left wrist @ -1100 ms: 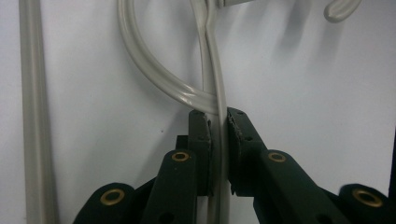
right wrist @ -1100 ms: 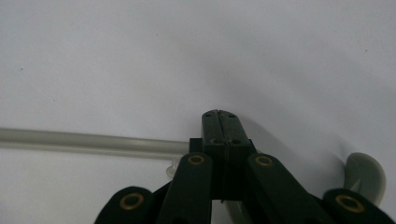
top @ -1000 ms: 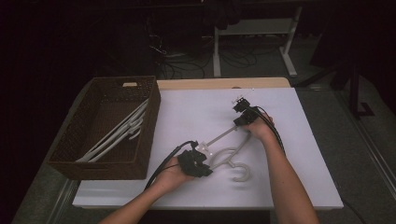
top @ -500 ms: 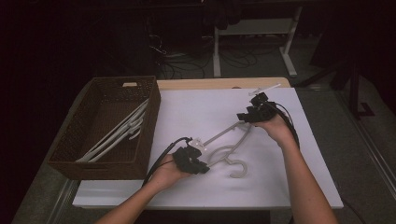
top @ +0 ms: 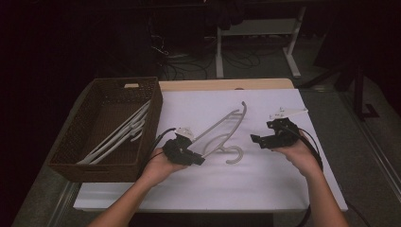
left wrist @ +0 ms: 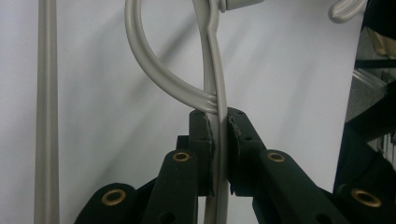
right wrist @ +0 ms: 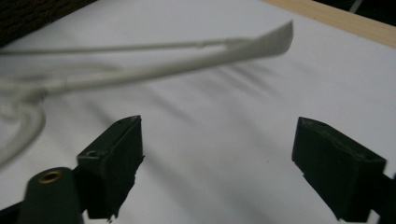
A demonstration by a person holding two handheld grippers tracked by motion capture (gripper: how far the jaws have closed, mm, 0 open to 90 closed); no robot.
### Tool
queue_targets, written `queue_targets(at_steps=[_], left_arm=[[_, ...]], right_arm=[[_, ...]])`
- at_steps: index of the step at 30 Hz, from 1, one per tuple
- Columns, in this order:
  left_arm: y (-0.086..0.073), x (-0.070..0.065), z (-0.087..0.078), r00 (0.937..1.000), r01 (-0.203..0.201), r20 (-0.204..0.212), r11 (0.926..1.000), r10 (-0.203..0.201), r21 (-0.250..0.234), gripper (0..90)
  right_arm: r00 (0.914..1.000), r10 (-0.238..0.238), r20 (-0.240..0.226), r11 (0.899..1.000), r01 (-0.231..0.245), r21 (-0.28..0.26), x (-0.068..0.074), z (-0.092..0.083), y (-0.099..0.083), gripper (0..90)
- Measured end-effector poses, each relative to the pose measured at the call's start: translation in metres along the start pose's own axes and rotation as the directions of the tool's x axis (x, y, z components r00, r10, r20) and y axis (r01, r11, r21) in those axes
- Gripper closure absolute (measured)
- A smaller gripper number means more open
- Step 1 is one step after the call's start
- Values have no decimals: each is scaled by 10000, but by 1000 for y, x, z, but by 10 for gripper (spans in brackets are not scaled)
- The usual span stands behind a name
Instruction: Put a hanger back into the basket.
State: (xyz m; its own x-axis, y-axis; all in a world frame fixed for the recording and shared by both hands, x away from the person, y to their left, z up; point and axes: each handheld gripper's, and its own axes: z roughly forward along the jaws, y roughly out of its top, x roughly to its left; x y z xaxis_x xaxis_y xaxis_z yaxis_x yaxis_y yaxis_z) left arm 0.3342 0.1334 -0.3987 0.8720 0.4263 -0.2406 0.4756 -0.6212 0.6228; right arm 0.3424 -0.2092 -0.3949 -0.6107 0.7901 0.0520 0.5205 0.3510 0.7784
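Left gripper (top: 195, 160) near the table's near edge, left of its middle, jaws clamped on the thin rod of a pale grey hanger (top: 222, 132); in the left gripper view the pads (left wrist: 208, 140) pinch that rod just below where a curved bar joins it. Hanger angled across the white table (top: 198, 184) from the gripper up toward the far edge, its shoulder tip raised off the surface and its hook (top: 235, 155) near the table's middle. Right gripper (top: 256, 139) toward the right edge, well apart from the hanger, jaws wide apart after just opening, nothing between them; only bare table beyond the black pads (right wrist: 114, 154) in the right gripper view, the hanger's arm blurred farther off. At the left edge a brown wicker basket (top: 71, 161) with several more pale hangers (top: 116, 137) lying slantwise inside.
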Motion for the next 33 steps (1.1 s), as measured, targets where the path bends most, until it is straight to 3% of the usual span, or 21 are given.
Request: queue_targets(at_steps=[5,7,11,20,26,33], left_arm=[[13,0,-12,10000,73,-32,10000,-73,-65,822],[28,-2,-26,9998,67,-170,9999,-69,-138,822],[45,-2,-43,9996,-10,-274,9998,5,-196,822],[76,7,-99,9978,-212,-638,9987,183,-462,822],[76,24,-144,9937,-268,-1101,9976,196,-645,821],[49,46,-186,9882,-61,-1529,9956,-84,-939,821]], right_arm=[[9999,88,-65,10000,-89,-13,6,-1,-14,114],[9998,71,-195,10000,-72,-44,9,-1,-22,55],[9996,101,-258,9999,-102,-37,11,0,-26,25],[9990,117,-439,9999,-119,-59,18,0,-37,21],[9987,74,-512,10000,-76,-53,18,1,-38,21],[9989,-10,-473,10000,11,20,19,4,-38,21]])
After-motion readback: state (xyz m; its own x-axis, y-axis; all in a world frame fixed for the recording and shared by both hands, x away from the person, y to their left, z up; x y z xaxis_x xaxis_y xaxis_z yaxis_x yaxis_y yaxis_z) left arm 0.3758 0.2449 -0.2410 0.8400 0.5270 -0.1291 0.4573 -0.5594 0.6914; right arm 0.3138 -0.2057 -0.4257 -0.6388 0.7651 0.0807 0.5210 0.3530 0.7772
